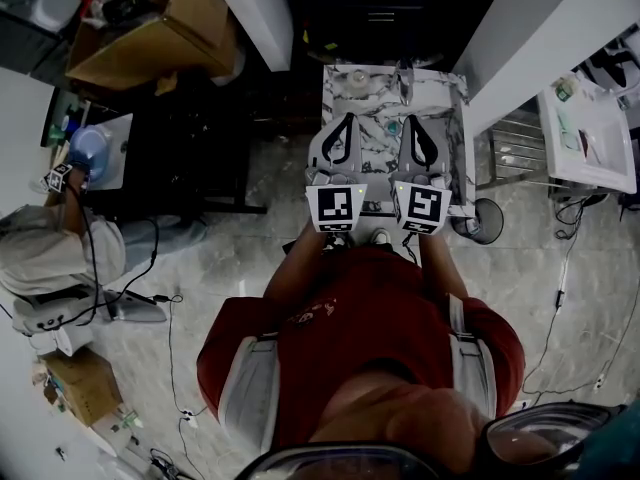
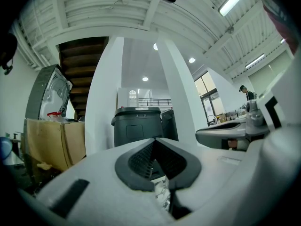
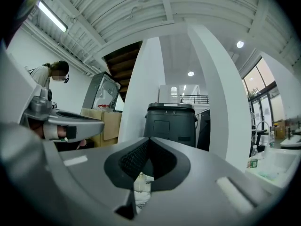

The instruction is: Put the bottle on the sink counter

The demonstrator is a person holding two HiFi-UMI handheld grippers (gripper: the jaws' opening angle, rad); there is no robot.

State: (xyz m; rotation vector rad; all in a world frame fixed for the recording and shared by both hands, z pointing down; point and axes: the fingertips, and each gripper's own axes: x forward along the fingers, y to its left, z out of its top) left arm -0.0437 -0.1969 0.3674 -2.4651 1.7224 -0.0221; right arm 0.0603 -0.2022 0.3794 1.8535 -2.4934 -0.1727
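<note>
A: Left tongs [image 1: 346, 123]?
B: Clenched, empty.
A: Bottle [image 1: 394, 126]?
B: On the marble surface [image 1: 370, 98], between both tongs. Small, clear, teal-looking cap, mostly hidden.
A: Right tongs [image 1: 412, 123]?
B: Clenched too, nothing gripped.
A: Risk?
B: Pushing in shut probably knocks it over, it looks light. The sink counter [image 1: 590, 138] is well apart on the right, so a weak grip could drop it.
</note>
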